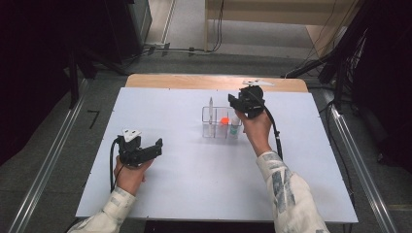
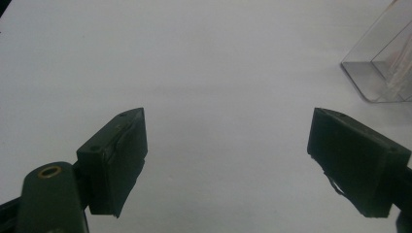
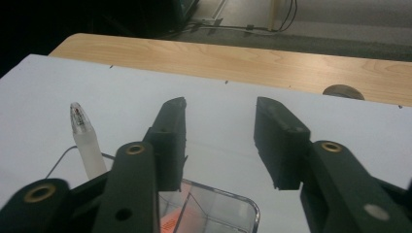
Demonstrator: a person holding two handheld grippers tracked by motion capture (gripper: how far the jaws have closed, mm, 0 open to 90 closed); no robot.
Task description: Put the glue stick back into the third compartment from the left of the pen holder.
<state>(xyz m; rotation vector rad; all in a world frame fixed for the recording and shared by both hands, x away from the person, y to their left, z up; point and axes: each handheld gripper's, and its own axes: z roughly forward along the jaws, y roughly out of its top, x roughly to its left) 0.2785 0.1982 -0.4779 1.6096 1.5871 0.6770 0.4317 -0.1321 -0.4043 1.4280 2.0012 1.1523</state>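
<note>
Clear organizer (image 1: pixel 215 127) sits at 12 o'clock on surface (image 1: pixel 184 179); white pen (image 3: pixel 87 143) upright inside, light, stiff, slick, so grip mid-barrel. Right gripper (image 3: pixel 221 145) above it, jaws released, empty. Left gripper (image 2: pixel 228 160) released at 8 o'clock.

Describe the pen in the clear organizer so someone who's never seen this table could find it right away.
On the white table, find the clear plastic organizer near the middle, just below the right gripper. The pen stands upright in its left compartment. It is the tall, pale, slim thing with a clear capped tip, unlike the low orange item beside it.
</note>
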